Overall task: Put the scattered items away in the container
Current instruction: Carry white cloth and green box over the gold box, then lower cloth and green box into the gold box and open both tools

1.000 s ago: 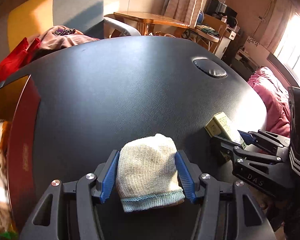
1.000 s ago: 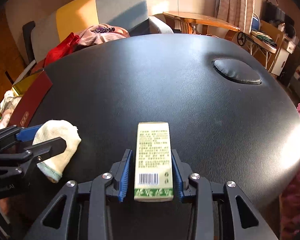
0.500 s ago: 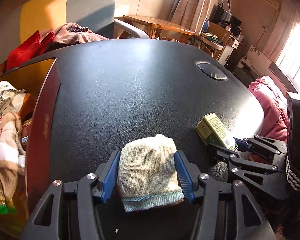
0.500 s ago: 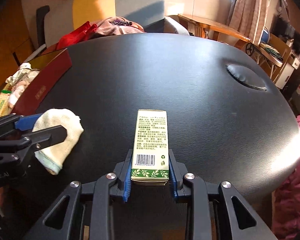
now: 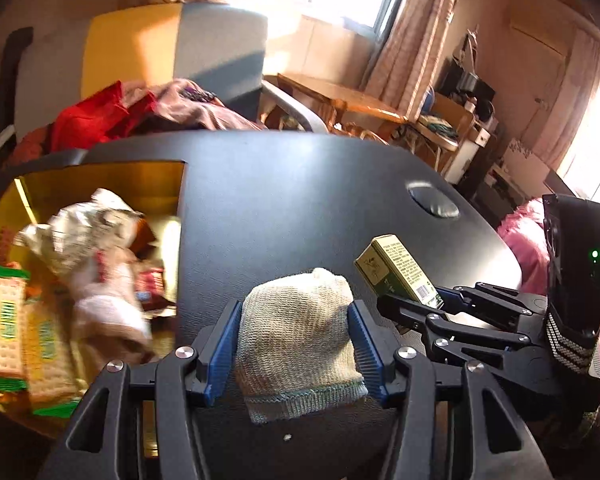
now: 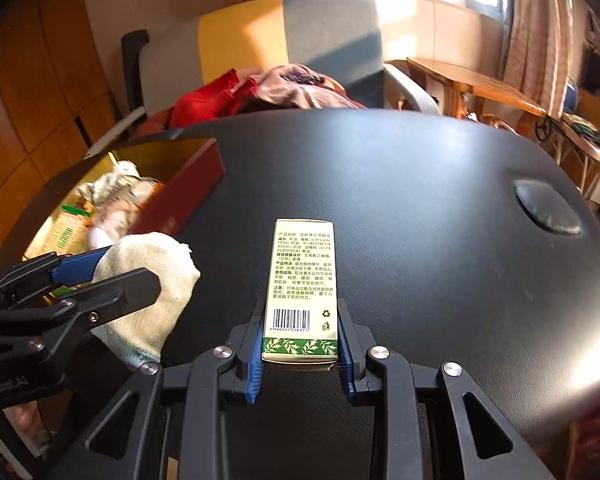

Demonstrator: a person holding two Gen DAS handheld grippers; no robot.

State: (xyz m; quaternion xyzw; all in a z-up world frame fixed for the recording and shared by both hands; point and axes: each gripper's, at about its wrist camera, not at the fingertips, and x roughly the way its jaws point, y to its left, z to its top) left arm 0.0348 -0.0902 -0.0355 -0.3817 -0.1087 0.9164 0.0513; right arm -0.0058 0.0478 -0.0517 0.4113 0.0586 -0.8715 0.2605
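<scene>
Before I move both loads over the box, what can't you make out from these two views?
- Left wrist view: the packets in the box are motion-blurred, so free room inside is unclear.
- Right wrist view: the left gripper and its cloth cover the box's near end.
- Right wrist view: the fingers hide the sides of the carton held by the right gripper.
- Both views: the frame's left edge cuts off the box.
</scene>
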